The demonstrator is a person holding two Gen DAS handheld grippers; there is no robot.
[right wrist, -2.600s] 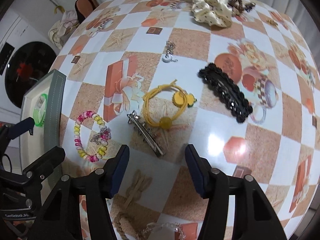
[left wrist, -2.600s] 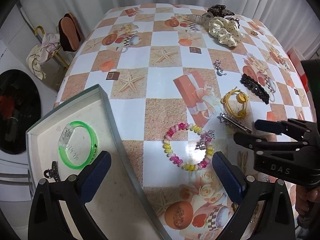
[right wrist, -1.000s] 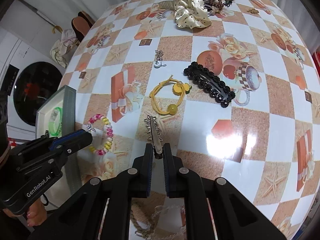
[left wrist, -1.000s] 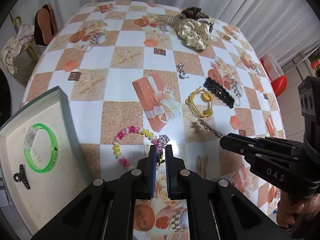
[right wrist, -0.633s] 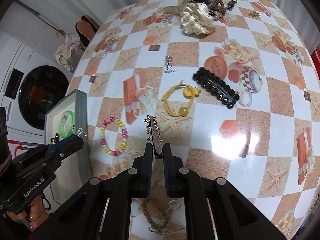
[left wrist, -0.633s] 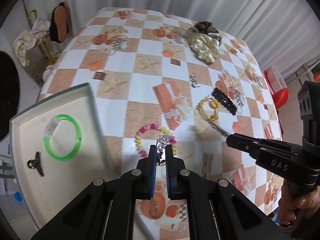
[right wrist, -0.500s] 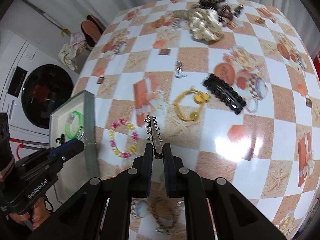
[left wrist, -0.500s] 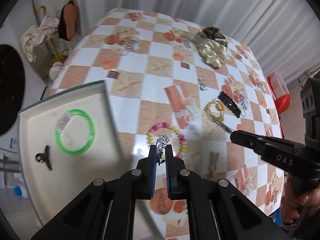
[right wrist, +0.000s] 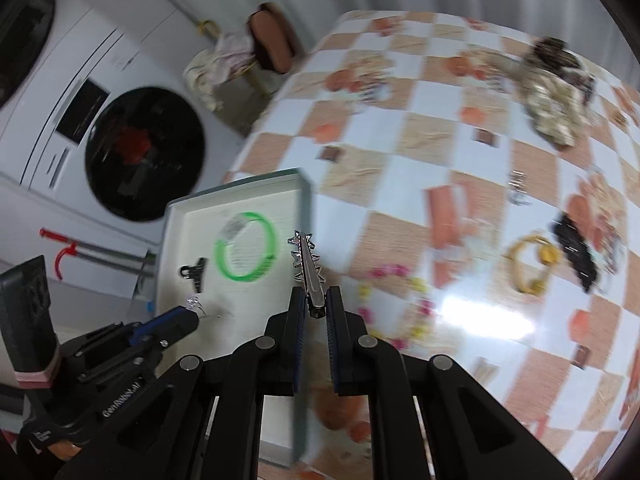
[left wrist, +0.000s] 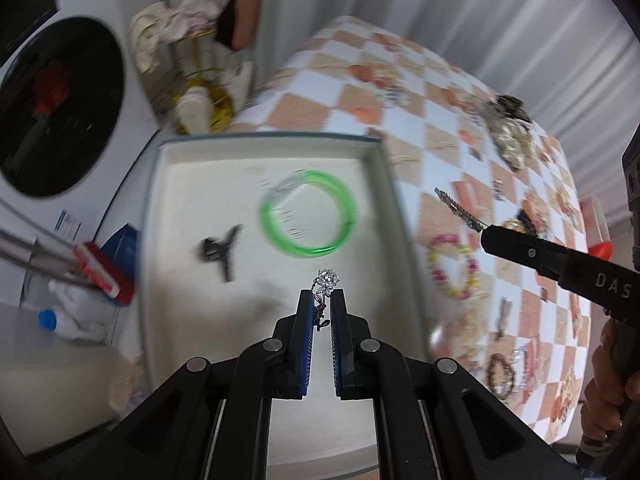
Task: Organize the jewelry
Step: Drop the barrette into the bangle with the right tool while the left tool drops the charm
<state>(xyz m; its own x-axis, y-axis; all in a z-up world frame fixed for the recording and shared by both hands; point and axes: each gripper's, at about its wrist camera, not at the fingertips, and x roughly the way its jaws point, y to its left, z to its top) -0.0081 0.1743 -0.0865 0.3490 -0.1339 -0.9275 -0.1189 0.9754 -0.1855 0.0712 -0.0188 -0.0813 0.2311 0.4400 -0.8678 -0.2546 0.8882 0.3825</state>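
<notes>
My left gripper [left wrist: 322, 300] is shut on a small sparkling silver charm [left wrist: 327, 280] and hangs over the white tray [left wrist: 184, 184], near its front half. Inside the tray lie a green bangle [left wrist: 308, 214] and a small black clip [left wrist: 218, 248]. My right gripper [right wrist: 316, 300] is shut on a silver spiked hair clip [right wrist: 306, 262], held above the tray's right wall [right wrist: 306, 208]. The right wrist view also shows the left gripper [right wrist: 188, 316] with the charm [right wrist: 193, 302]. The left wrist view shows the right gripper [left wrist: 486, 236] with the hair clip [left wrist: 458, 210].
On the checkered tablecloth [right wrist: 440, 120] lie a pink and yellow bead bracelet [left wrist: 452, 264], a yellow hair tie [right wrist: 532, 268], a black beaded barrette [right wrist: 578, 256] and a cream scrunchie [right wrist: 552, 108]. A washing machine [right wrist: 140, 152] stands left of the table. A hand [left wrist: 608, 384] grips the right tool.
Both grippers have swung left with their loads, from over the tablecloth to the tray. The bead bracelet stays behind on the cloth.
</notes>
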